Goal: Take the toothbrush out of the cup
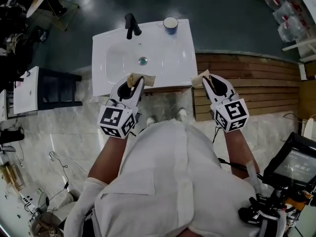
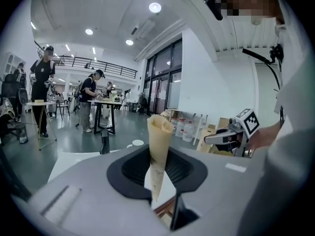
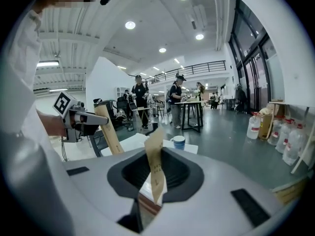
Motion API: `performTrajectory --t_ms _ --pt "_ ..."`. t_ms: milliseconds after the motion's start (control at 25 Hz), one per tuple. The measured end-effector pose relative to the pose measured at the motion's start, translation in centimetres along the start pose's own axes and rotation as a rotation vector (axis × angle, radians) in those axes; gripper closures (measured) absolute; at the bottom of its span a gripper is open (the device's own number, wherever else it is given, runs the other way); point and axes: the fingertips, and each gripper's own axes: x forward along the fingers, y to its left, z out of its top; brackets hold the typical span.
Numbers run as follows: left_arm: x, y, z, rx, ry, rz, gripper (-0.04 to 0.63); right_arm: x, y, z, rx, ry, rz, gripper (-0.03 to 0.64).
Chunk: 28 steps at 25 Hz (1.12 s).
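A blue cup with a white inside stands on the back right corner of the white sink; in the right gripper view the cup sits beyond my jaws. No toothbrush shows in it from here. My left gripper hovers at the sink's front edge, its tan pads pressed together with nothing between them. My right gripper is level with it at the sink's front right corner, its tan pads also together and empty. Each gripper sees the other off to its side.
A black faucet rises at the back of the sink, with the drain mid-basin. A wooden platform lies to the right and a dark shelf unit to the left. People stand at tables in the hall; water jugs line the wall.
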Motion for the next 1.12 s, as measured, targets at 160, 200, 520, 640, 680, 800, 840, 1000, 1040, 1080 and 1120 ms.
performTrajectory --t_ms 160,200,520,640,680,800,840,1000,1040,1080,1120 --pt "-3.1 1.7 -0.8 -0.003 -0.014 -0.027 0.517 0.7 3.8 0.0 -0.002 -0.001 -0.009 0.565" --pt "-3.8 2.0 -0.9 0.0 -0.014 -0.037 0.517 0.9 4.6 0.1 -0.005 -0.001 -0.015 0.565" --pt "-4.6 2.1 -0.9 0.005 -0.009 -0.098 0.517 2.2 6.7 1.1 -0.039 0.014 -0.01 0.565" --pt "-6.1 2.9 -1.6 -0.001 -0.009 -0.117 0.518 2.7 8.9 1.1 -0.044 0.018 -0.014 0.565" --pt "-7.0 3.4 -2.0 -0.002 -0.009 -0.121 0.518 2.8 9.9 1.0 -0.046 0.021 -0.016 0.565" --pt "-8.6 4.6 -2.7 -0.002 -0.006 -0.128 0.517 3.4 12.0 0.9 -0.051 0.027 -0.019 0.565" --pt "-8.7 4.8 -2.8 -0.001 -0.004 -0.129 0.517 3.6 12.2 0.9 -0.051 0.028 -0.018 0.565" --pt "-8.5 4.9 -2.9 0.0 0.005 -0.136 0.517 3.8 12.4 1.0 -0.07 0.037 -0.02 0.565" --pt "-8.6 4.9 -3.0 -0.001 0.006 -0.14 0.518 3.8 12.6 1.0 -0.073 0.039 -0.02 0.565" --pt "-8.9 5.1 -3.2 -0.001 0.007 -0.144 0.517 3.9 13.1 0.9 -0.074 0.041 -0.02 0.565" --pt "-9.5 5.3 -3.4 -0.002 0.006 -0.148 0.517 4.0 13.9 0.9 -0.074 0.041 -0.021 0.565"
